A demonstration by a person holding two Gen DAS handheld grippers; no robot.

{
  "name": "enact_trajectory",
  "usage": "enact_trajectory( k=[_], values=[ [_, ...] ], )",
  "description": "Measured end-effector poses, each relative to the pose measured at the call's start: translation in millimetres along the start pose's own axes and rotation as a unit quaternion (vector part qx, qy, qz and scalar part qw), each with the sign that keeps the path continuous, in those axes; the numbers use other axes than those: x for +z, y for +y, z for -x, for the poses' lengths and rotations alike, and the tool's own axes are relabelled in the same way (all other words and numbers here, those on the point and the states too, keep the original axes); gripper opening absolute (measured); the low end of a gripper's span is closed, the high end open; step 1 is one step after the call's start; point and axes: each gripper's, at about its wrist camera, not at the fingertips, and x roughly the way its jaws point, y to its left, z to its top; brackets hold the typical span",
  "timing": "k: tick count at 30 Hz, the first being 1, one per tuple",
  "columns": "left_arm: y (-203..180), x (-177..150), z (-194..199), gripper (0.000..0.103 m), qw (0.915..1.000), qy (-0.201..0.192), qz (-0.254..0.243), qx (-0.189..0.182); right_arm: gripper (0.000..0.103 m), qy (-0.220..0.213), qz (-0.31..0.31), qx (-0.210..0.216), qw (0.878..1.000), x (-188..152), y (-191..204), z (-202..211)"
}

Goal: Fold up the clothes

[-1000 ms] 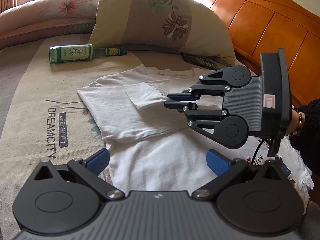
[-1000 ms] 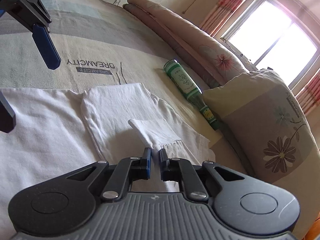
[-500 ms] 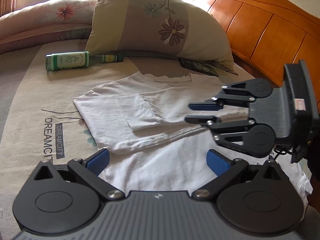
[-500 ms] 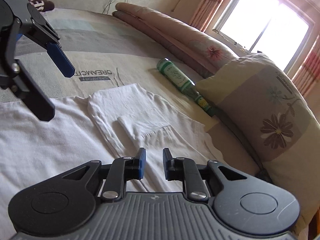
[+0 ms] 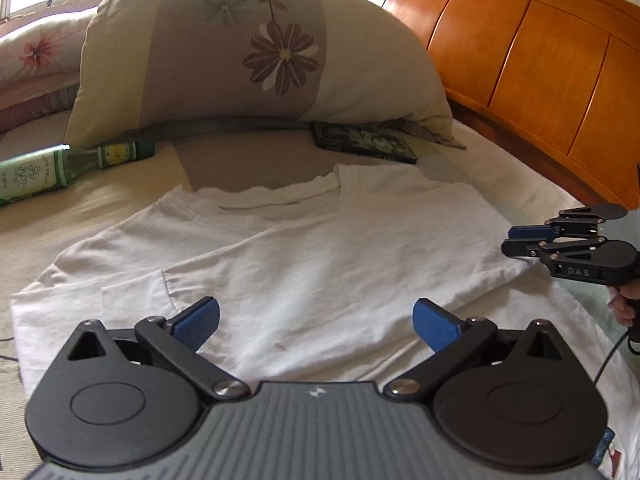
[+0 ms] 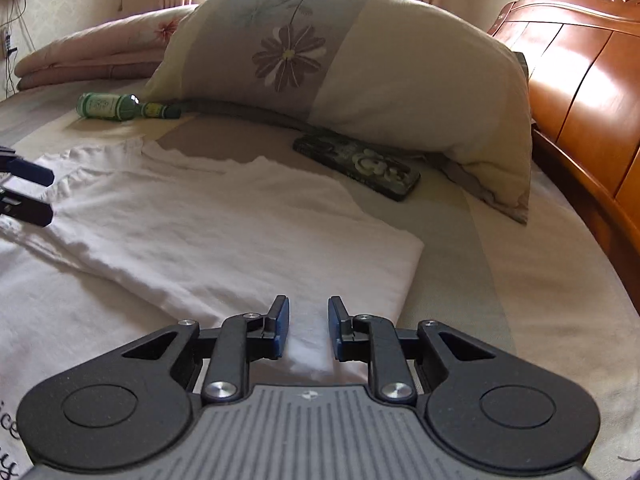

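Soft white cotton-like T-shirt (image 5: 320, 256), matt and lightly creased, on the woven beige bed sheet (image 6: 500, 248); glossy varnished orange wooden headboard (image 5: 532, 64); matt floral cloth pillow (image 6: 340, 52); shiny green glass bottle (image 6: 116, 106) with paper label; matt black plastic grippers, left (image 5: 316, 320) and right (image 6: 308, 328), ribbed blue pads (image 5: 434, 322), bright metal rivets

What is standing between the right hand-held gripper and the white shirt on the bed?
Nothing visible. The right hand-held gripper is open just above the shirt. The bottle, the dark case and the pillow lie farther away.
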Motion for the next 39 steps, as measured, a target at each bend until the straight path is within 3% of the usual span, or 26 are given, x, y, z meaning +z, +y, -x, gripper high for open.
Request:
enact_trajectory(
  k=[5,11,14,18,23,25,34,39],
  values=[
    [10.6,-19.2,5.0,0.102,0.9996,0.006,-0.026,-0.001,0.024,-0.005,-0.013,0.014,1.0,-19.3,-12.2,9.8],
    [9.6,1.4,-2.9,0.102,0.9999,0.01,0.004,0.005,0.033,-0.035,-0.012,0.002,0.999,10.4,-10.4,11.6],
    [9.6,12.2,-7.9,0.102,0.9997,0.011,0.022,0.005,0.036,-0.015,-0.03,-0.004,0.999,19.6,-9.6,-6.4],
    [8.9,2.9,-17.0,0.102,0.9989,0.028,0.021,0.032,0.05,0.016,-0.038,-0.017,0.999,7.5,-11.8,-13.3],
    [-11.2,2.9,11.0,0.102,0.9977,0.047,-0.008,0.048,0.064,0.007,-0.051,-0.007,0.999,-5.6,-12.8,24.9],
    [-21.2,-2.3,24.9,0.102,0.9971,0.053,-0.017,0.053,0.074,0.013,-0.05,0.008,0.999,-15.6,-3.9,41.0],
    [-73.8,-85.1,84.7,0.102,0.9919,0.103,-0.04,0.064,0.086,0.04,-0.049,0.076,0.995,-60.5,36.1,113.6],
    [-85.1,-131.4,113.5,0.102,0.9885,0.12,-0.023,0.089,0.087,0.088,-0.054,0.068,0.992,-101.0,56.3,132.8]
  ],
)
